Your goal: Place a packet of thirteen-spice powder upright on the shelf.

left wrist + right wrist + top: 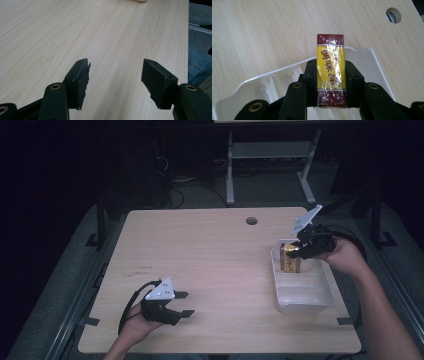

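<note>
1. Packet point(330, 71): a maroon-and-yellow carton in glossy film. You hold it upright in your right gripper point(299, 251), both pads point(310, 77) pressed on its long sides, over the far end of the white tray point(303, 304) at the right edge of the table point(210, 265). I cannot tell whether its base has reached the tray floor.

2. Risk, slip: the film wrap looks slick, and your pads sit on the lower half only. A twist of the wrist could let the packet pivot or slide down between the jaws.

3. Risk, tipping: the packet is tall and narrow. If you let go before its base is seated flat, expect it to topple, either into the tray or over the far rim onto the table.

4. Risk, tray shift: the tray looks light and lies close to the table's right edge. Dragging a jaw against its wall on the way out could push it toward that edge.

5. Risk, snag on release: parting the jaws only slightly may leave the film clinging to a pad, so the packet lifts with you.

6. Left gripper point(184, 303): near the front left of the table, jaws parted with nothing between them, well apart from the tray. It is not placed to steady the tray if it moves.
</note>
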Tool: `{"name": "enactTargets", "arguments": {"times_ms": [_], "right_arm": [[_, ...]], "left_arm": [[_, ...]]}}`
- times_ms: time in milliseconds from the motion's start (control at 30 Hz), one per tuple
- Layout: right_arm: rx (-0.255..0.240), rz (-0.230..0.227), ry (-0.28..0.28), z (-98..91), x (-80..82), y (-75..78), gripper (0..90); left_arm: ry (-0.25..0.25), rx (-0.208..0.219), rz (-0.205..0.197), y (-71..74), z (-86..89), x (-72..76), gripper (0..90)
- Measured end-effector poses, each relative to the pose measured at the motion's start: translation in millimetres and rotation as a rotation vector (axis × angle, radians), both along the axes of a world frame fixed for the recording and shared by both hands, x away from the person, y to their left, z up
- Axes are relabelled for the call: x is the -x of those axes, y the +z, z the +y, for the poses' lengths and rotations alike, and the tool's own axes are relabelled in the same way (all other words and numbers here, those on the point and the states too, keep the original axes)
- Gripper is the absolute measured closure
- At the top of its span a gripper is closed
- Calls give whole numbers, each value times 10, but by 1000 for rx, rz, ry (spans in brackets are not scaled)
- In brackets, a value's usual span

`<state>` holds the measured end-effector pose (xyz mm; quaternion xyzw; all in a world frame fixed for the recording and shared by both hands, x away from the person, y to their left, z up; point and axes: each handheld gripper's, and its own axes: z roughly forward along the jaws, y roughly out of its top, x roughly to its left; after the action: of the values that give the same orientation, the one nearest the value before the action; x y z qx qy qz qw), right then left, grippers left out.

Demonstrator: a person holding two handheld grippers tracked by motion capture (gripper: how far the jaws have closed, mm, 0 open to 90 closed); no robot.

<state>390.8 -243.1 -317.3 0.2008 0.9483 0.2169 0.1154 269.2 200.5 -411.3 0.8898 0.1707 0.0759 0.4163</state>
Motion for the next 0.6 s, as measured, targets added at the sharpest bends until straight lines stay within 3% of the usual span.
{"name": "enactTargets", "arguments": {"times_ms": [600], "right_arm": [[-3,59,-39,-104,-64,-344,672]], "left_arm": [[-1,-1,5,-12,-11,-2,384]]}}
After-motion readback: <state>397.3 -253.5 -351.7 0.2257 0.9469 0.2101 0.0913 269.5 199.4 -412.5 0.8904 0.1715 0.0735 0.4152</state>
